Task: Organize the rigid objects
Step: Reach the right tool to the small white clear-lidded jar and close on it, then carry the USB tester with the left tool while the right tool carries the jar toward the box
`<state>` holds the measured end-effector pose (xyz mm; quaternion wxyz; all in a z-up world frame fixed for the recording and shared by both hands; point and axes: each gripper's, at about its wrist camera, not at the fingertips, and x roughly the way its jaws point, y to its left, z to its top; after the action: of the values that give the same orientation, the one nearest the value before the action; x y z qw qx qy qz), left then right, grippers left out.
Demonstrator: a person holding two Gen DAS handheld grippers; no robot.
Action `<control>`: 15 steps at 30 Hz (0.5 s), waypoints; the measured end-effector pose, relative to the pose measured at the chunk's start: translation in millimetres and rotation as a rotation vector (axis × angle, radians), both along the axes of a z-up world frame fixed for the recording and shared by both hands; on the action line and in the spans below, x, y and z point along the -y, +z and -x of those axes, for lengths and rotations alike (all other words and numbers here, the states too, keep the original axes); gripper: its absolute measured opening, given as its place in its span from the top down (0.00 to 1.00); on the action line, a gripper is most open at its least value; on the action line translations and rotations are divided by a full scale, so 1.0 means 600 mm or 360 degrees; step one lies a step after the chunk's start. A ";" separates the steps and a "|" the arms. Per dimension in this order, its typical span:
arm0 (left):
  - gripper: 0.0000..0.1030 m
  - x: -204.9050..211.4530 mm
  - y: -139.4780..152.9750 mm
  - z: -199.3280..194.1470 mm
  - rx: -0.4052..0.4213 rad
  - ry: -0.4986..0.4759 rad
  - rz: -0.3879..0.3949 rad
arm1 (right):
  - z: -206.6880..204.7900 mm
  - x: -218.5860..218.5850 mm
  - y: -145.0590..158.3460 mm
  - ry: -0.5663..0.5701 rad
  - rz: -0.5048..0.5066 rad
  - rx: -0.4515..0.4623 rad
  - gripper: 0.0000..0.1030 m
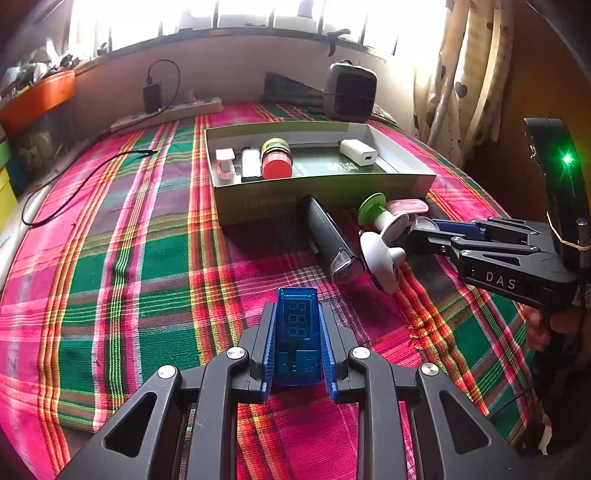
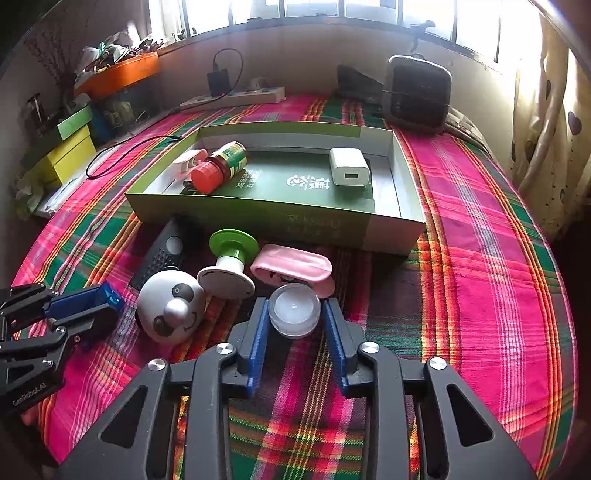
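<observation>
Left gripper [image 1: 297, 339] fingers clamped on stiff blue USB tester [image 1: 297, 332]; right gripper [image 2: 294, 325] fingers straddle the small clear jar [image 2: 294, 310] near the green box [image 2: 280, 218] without touching it — light, slick, grip its sides.

Daylight pours in through the window [image 1: 258, 14] along the far wall, blown out to plain white in both views. The curtain [image 1: 458, 74] glows and washes pale beside it. The plaid cloth [image 1: 129, 258] is bright and saturated, with soft shadows near the green box [image 2: 280, 218]. Edges bow strongly, corners go black, and the rims look slightly blurred.
</observation>
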<state>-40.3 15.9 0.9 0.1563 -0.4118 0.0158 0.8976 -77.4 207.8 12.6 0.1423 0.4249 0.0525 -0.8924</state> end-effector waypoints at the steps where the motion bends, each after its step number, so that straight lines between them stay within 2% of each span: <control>1: 0.80 -0.001 0.000 0.000 0.0000 0.0000 0.0001 | 0.000 0.000 0.000 0.0001 0.0000 -0.0001 0.72; 15: 0.80 -0.002 0.001 -0.002 -0.0007 0.0004 0.0010 | -0.009 -0.001 0.002 0.0010 0.0005 -0.0021 0.72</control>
<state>-39.0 17.1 1.2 0.1540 -0.4105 0.0184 0.8986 -71.8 208.5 13.9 0.1454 0.4187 0.0532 -0.8948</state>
